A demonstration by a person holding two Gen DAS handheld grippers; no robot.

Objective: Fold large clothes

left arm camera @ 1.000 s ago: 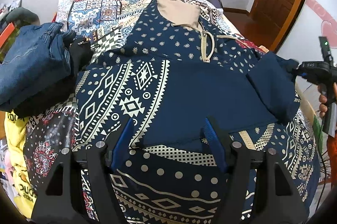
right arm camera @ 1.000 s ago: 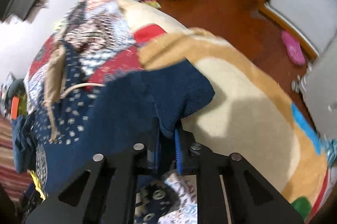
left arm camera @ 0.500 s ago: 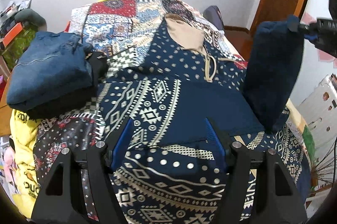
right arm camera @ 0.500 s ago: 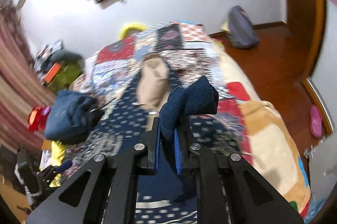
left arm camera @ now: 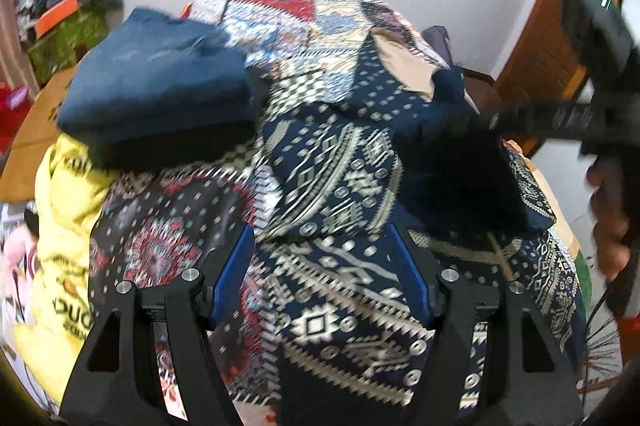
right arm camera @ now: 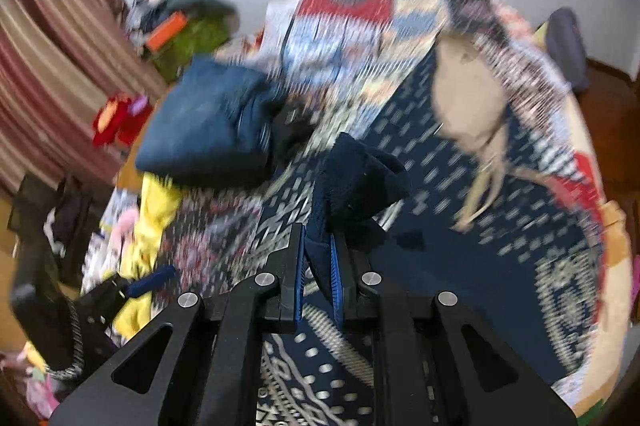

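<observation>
My right gripper (right arm camera: 318,266) is pinched on the plain navy knit sleeve cuff (right arm camera: 360,181) of the navy-and-cream patterned hoodie (left arm camera: 332,181), holding it up over the hoodie's chest. Hoodie lies flat on the patchwork bedspread (left arm camera: 280,9) — tan hood lining (right arm camera: 468,105) at far end. Left gripper (left arm camera: 320,274) spread wide w/ nothing between fingers, above hoodie's hem. Folded blue jeans (left arm camera: 156,85) sit left of hoodie — touching or not, can't tell.

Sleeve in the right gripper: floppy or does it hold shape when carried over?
Probably floppy: the sleeve bunches and droops over the right gripper. Likely thick knit, so fairly grippy between the shut fingers. It should drape wherever dropped on the hoodie.
</observation>
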